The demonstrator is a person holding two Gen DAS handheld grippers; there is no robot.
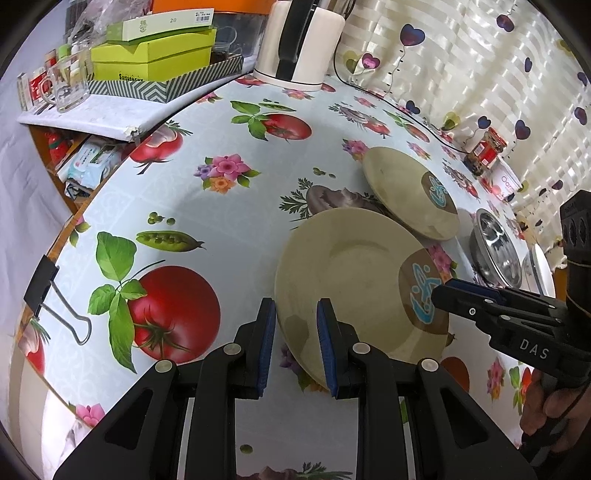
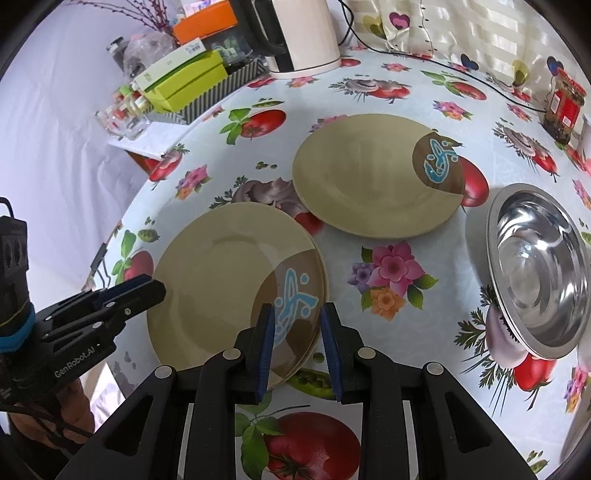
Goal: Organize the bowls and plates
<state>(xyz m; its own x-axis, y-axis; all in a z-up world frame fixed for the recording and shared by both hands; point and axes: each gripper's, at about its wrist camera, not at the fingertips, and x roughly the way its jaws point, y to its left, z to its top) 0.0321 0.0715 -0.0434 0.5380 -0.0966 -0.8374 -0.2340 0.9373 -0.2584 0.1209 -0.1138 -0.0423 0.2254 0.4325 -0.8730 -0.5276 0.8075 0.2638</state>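
Note:
Two beige plates with a brown patch and blue mark lie on the flowered tablecloth. The near plate (image 1: 354,284) (image 2: 229,284) seems to sit on another plate under it. The far plate (image 1: 410,192) (image 2: 376,173) lies alone behind it. My left gripper (image 1: 295,314) is open, its jaws straddling the near plate's left rim. My right gripper (image 2: 297,321) is open, its jaws straddling the same plate's right rim over the blue mark. A steel bowl (image 1: 496,254) (image 2: 543,269) sits to the right. A white bowl (image 1: 539,273) stands beyond it.
A white kettle (image 1: 299,40) (image 2: 299,33) with a cord stands at the back. Green boxes in a striped tray (image 1: 155,62) (image 2: 184,81) and a glass mug (image 1: 68,88) sit back left. A jar (image 1: 485,151) (image 2: 565,107) stands near the curtain. A binder clip (image 1: 55,299) grips the table's left edge.

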